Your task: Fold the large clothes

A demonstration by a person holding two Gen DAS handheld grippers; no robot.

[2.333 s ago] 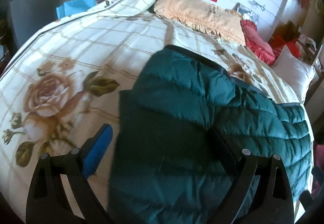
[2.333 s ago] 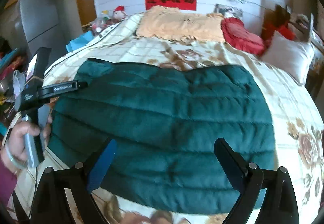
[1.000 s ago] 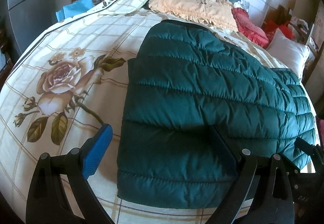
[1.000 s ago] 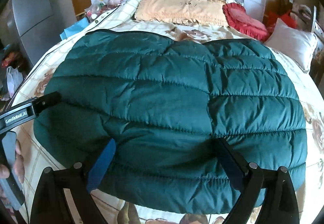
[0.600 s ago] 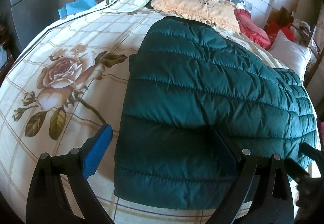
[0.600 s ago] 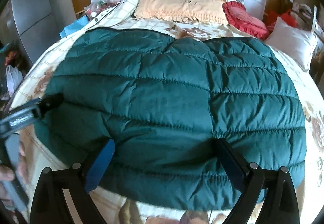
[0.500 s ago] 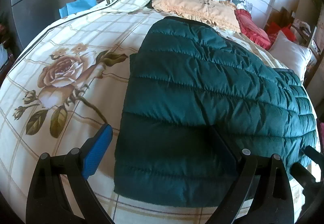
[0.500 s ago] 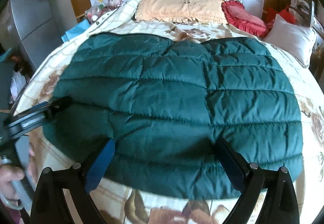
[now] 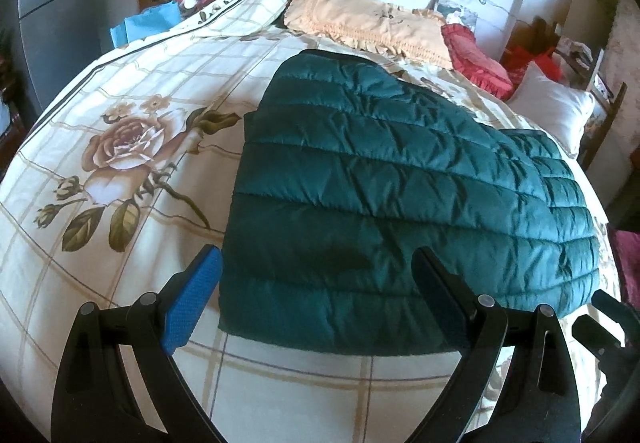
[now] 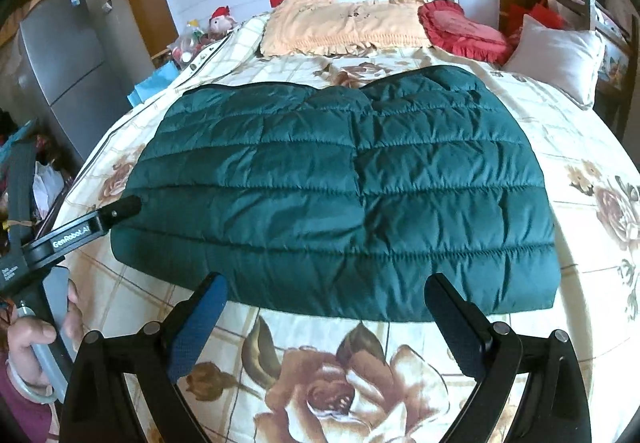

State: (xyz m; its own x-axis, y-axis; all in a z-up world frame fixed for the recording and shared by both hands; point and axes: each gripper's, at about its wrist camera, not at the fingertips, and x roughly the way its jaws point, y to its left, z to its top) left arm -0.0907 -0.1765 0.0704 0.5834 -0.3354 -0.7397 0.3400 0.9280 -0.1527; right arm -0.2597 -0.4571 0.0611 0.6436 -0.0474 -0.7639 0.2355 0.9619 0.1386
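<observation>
Bedroom scene: a dark green quilted jacket (image 10: 344,195) lies folded into a wide rectangle on a floral bedspread (image 10: 360,371), its stitched channels running side to side. Both handheld claws hang above the near edge of the bed, pointing toward the pillows.

From the right wrist view, the right gripper (image 10: 324,323) has its fingers spread wide with nothing between them. The jacket's near hem lies just ahead of its fingertips, not touching them. Off to its left, the left gripper (image 10: 120,209) reaches in from the side, tip at the jacket's left edge, with a person's hand (image 10: 40,335) around its handle; whether it touches the fabric is unclear from here.

From the left wrist view, the left claw's own fingers are likewise spread and empty. The jacket's near left corner lies between and just beyond them, with the rest stretching away ahead and to the right. Bare bedspread with a printed rose (image 9: 124,147) lies to its left.

The jacket looks already folded at least once, so the step in hand is probably the next fold or a final tidy. To do it well, each claw should likely take one near corner, pinching through all layers, since puffy slippery fabric tends to slide apart. Lifting both corners evenly and laying them onto the far edge would keep the edges square.
</observation>
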